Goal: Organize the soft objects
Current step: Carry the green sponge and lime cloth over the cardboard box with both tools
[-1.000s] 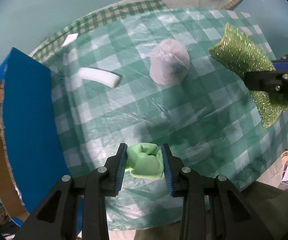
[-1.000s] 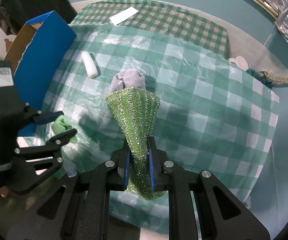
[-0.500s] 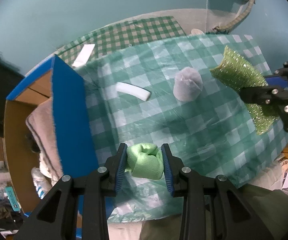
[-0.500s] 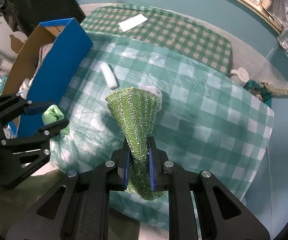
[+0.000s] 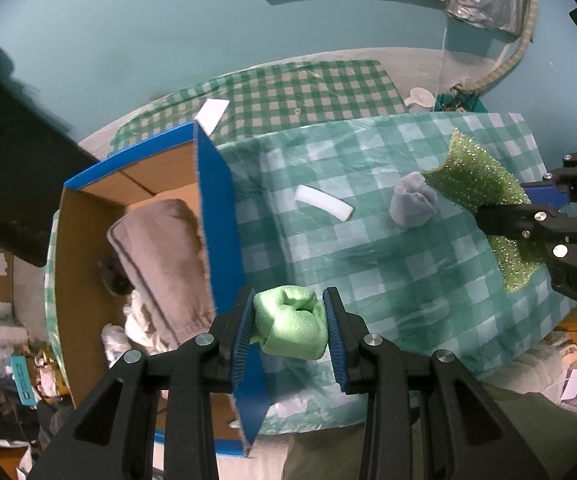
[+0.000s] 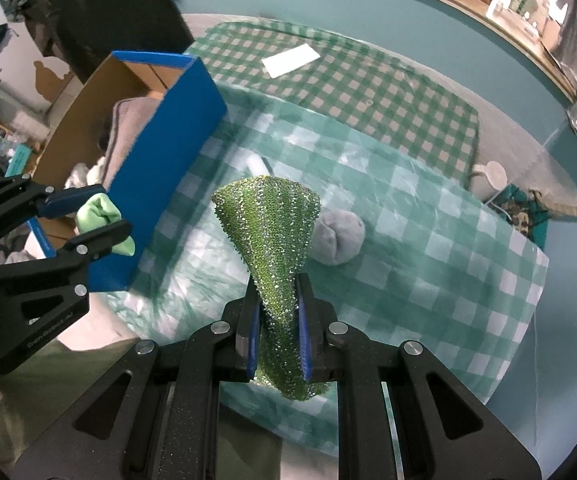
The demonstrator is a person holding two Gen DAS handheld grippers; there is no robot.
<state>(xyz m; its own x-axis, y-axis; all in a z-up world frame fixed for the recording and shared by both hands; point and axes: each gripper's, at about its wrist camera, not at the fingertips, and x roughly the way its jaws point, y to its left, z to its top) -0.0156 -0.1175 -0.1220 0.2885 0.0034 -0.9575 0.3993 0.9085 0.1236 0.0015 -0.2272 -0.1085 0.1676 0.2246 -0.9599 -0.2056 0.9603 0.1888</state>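
Note:
My left gripper (image 5: 288,322) is shut on a light green foam piece (image 5: 290,328), held in the air beside the blue wall of the cardboard box (image 5: 216,220). The same left gripper (image 6: 100,220) and foam piece (image 6: 102,216) show at the left of the right wrist view. My right gripper (image 6: 276,320) is shut on a glittery green scouring sponge (image 6: 272,224), squeezed thin between the pads, high over the table; the sponge (image 5: 476,184) also appears at the right of the left wrist view. A grey fabric ball (image 5: 412,204) and a white foam strip (image 5: 324,208) lie on the checked tablecloth (image 5: 368,264).
The box (image 6: 168,120) stands at the table's left end and holds a folded grey-brown towel (image 5: 160,252) and other cloth. A white card (image 6: 290,60) lies on the far darker checked cloth. Clutter fills the floor at the left; a white cup (image 6: 488,172) sits beyond the right edge.
Both grippers have risen with their loads, so the table looks smaller. The left gripper with the foam piece has drifted toward the box, whose inside now shows.

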